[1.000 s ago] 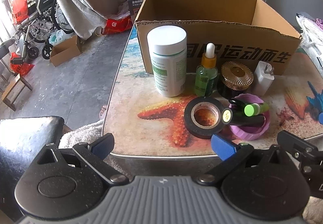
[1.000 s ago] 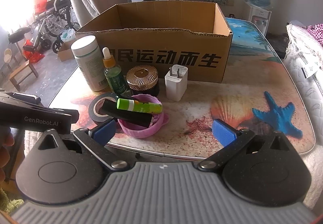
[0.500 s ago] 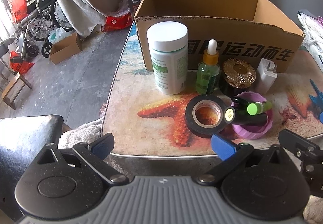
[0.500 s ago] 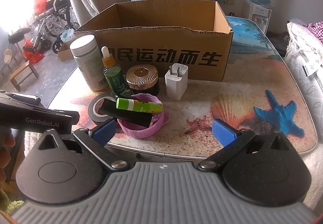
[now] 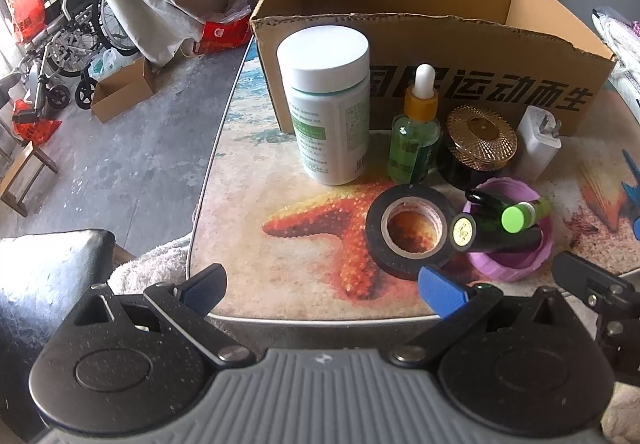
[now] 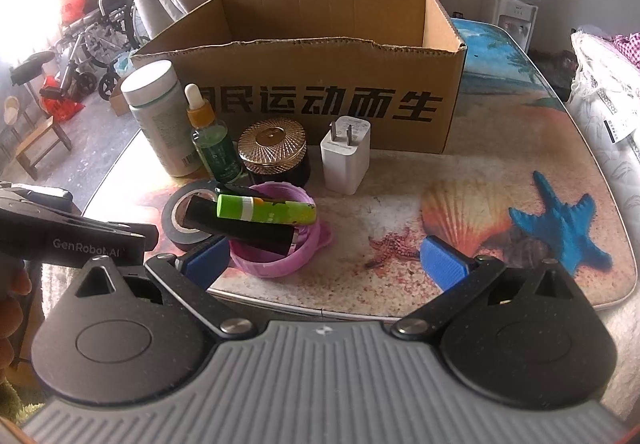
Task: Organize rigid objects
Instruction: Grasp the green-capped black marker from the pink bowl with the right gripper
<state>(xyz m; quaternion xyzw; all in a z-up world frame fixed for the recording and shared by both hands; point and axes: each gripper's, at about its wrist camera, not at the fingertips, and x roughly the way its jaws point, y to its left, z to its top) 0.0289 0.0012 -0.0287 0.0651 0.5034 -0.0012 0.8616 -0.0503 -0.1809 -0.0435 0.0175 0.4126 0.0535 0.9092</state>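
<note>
The small things stand clustered on the table (image 6: 500,168) just in front of the cardboard box (image 6: 320,100): white bottle (image 5: 330,104), dropper bottle (image 5: 414,136), gold-lidded jar (image 5: 480,144), charger (image 6: 346,154), tape roll (image 5: 408,230), and two tubes (image 6: 256,218) lying across a purple lid (image 6: 280,252). Nothing appears boxed. Left hand-held gripper (image 5: 320,290) and right hand-held gripper (image 6: 324,262) hover at the near edge, spread wide and empty. Best to take a free-standing item first, squarely, then lift clear of the box wall.

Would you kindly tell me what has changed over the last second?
The left gripper has edged forward toward the white bottle, jaws open and empty. The right gripper barely moved, also open. The tape roll, pink bowl and box stayed put.
</note>
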